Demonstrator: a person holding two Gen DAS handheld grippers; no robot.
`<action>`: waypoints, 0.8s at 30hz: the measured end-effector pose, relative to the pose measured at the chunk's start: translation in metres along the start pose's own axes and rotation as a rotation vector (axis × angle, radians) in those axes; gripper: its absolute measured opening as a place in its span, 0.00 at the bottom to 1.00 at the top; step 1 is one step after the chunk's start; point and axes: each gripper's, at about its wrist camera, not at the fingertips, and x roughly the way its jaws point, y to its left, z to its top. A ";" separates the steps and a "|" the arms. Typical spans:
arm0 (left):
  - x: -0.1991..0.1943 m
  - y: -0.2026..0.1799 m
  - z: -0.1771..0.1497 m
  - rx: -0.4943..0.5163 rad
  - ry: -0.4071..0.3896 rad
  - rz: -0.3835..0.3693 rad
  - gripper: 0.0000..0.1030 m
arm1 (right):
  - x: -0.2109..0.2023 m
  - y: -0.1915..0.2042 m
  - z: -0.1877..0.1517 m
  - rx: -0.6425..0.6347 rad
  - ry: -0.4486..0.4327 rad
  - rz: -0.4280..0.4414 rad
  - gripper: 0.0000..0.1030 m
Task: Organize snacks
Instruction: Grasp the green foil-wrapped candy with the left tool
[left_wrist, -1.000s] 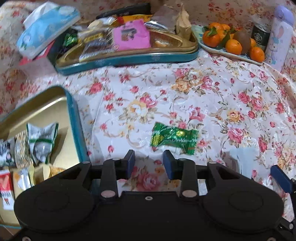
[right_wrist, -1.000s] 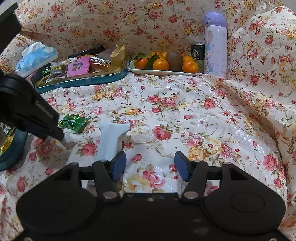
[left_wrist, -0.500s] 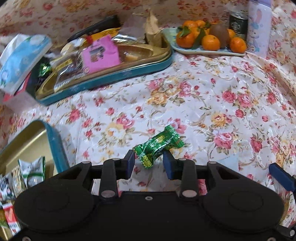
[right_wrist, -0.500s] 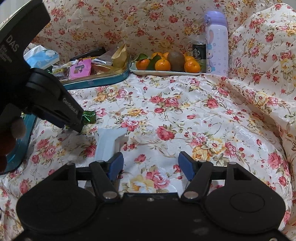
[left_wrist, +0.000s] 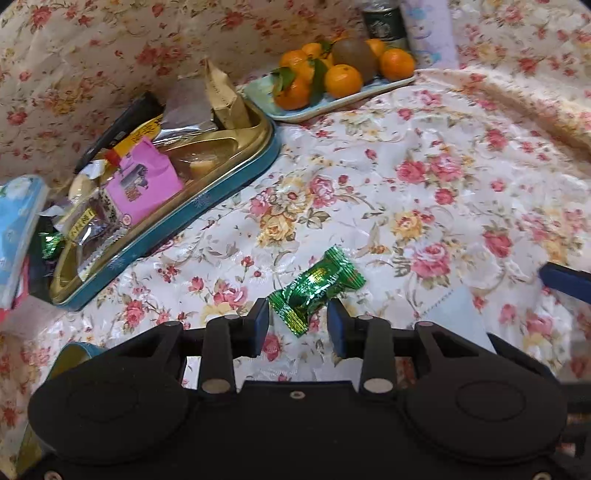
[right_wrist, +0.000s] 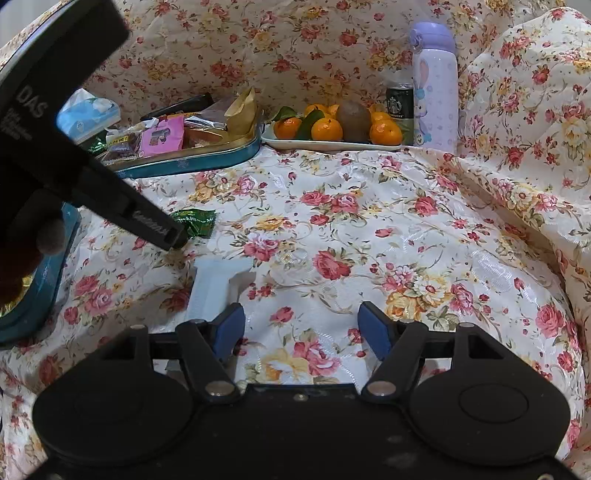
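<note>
A floral cloth (right_wrist: 369, 221) is covering the tabletop. A plate (right_wrist: 332, 143) is carrying oranges (right_wrist: 327, 129) and a kiwi (right_wrist: 354, 115) at the rear, with a Starbucks can (right_wrist: 399, 103) and a lilac flask (right_wrist: 434, 85) standing just beside it. A blue tissue pack (right_wrist: 88, 114) is sitting at far left.

Just ahead of the matt black plastic left gripper (left_wrist: 298, 320) lies a green candy in crinkled, glossy foil wrap (left_wrist: 317, 285) on the shiny, satin-like floral cloth (left_wrist: 424, 177). Farther ahead to its left, the teal tin tray with a gold, mirror-smooth metal inside (left_wrist: 207, 192) holds glossy plastic packets.
</note>
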 end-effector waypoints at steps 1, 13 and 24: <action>-0.002 0.003 0.000 0.002 -0.003 -0.024 0.44 | 0.000 0.000 0.000 0.002 0.000 0.001 0.72; 0.006 0.013 0.017 0.176 -0.013 -0.159 0.44 | 0.001 0.000 0.001 0.002 0.004 0.005 0.74; 0.016 0.010 0.021 0.110 0.017 -0.198 0.39 | 0.001 0.001 0.001 -0.004 0.006 0.001 0.75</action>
